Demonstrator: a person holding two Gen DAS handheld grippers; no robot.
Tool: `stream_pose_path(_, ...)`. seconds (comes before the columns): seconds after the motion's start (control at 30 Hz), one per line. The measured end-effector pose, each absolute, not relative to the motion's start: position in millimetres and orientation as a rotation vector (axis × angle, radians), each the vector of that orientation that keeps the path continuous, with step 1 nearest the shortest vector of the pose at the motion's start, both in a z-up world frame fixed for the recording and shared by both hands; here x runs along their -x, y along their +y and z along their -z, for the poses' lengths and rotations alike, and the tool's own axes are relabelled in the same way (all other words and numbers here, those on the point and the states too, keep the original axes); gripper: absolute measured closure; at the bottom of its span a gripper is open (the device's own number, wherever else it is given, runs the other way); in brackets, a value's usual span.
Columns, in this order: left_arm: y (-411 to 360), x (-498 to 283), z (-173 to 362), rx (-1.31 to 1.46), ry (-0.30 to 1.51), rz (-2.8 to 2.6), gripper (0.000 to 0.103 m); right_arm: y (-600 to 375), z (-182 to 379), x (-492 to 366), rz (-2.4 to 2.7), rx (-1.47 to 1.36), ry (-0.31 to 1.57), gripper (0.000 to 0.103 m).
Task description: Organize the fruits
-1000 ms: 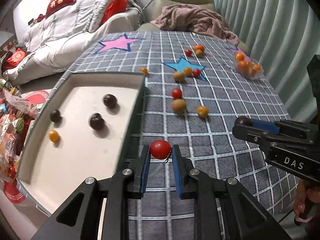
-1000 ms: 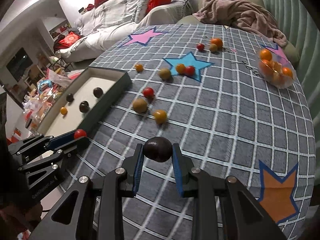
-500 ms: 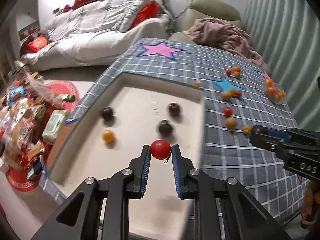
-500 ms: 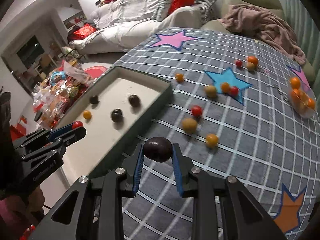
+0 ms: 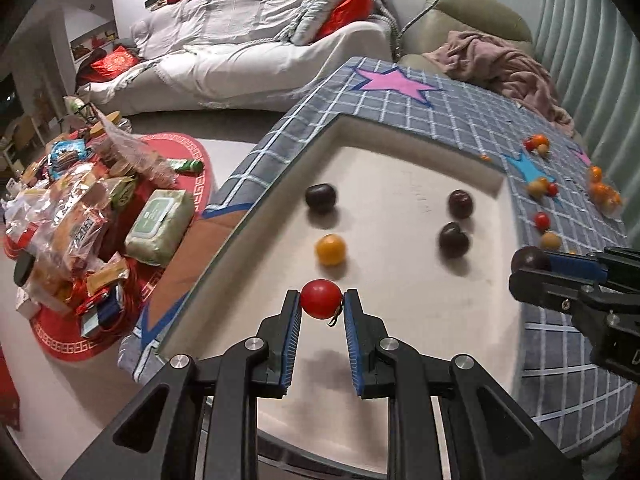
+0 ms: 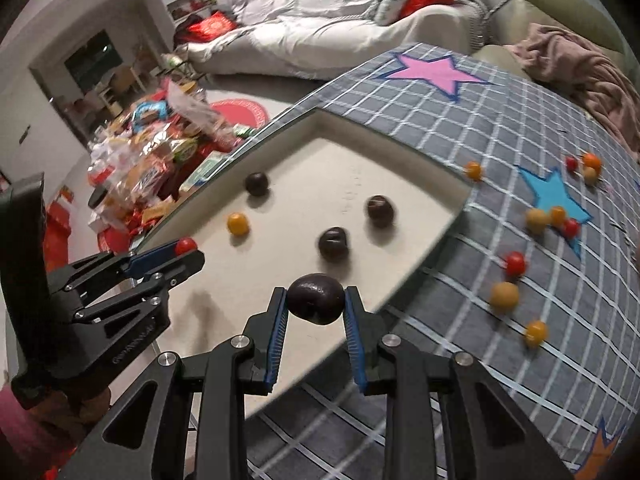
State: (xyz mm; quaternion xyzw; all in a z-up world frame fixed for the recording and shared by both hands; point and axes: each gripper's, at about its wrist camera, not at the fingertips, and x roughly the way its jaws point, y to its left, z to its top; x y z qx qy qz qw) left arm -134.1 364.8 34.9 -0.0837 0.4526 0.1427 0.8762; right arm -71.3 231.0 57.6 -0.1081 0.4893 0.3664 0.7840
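Fingers of both grippers were clenched, the left gripper on a red cherry tomato, the right gripper on a dark plum, both above the tray; lowering close to its floor before releasing should stop them rolling.

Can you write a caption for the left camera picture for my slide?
Left gripper holds a red tomato over the white tray, where three dark fruits and an orange one already lie.

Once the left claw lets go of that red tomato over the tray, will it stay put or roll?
Likely rolls a bit: the red tomato is round and smooth, and the tray floor looks flat and bare. The raised rim should probably contain it. The thin skin seems squashable, so the left claw should release low and gently.
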Motion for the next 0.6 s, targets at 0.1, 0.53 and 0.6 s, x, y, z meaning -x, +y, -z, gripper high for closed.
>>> stream_pose_path(0.1,374.0,134.0,-27.6,0.189,0.964,-0.316,0.08,244.3,-49.4,71.2,-0.798,0.252,1.072,0.072)
stream_pose_path(0.53,382.5,132.9,-7.6,0.188,1.013,-0.341,0.08,270.8,-18.6,72.7,-0.793,0.359,1.103,0.072)
stream_pose_path(0.6,381.3,133.3,-7.7,0.182,1.012,-0.343,0.079,272.3,-16.6,73.5,-0.793,0.373,1.099,0.072)
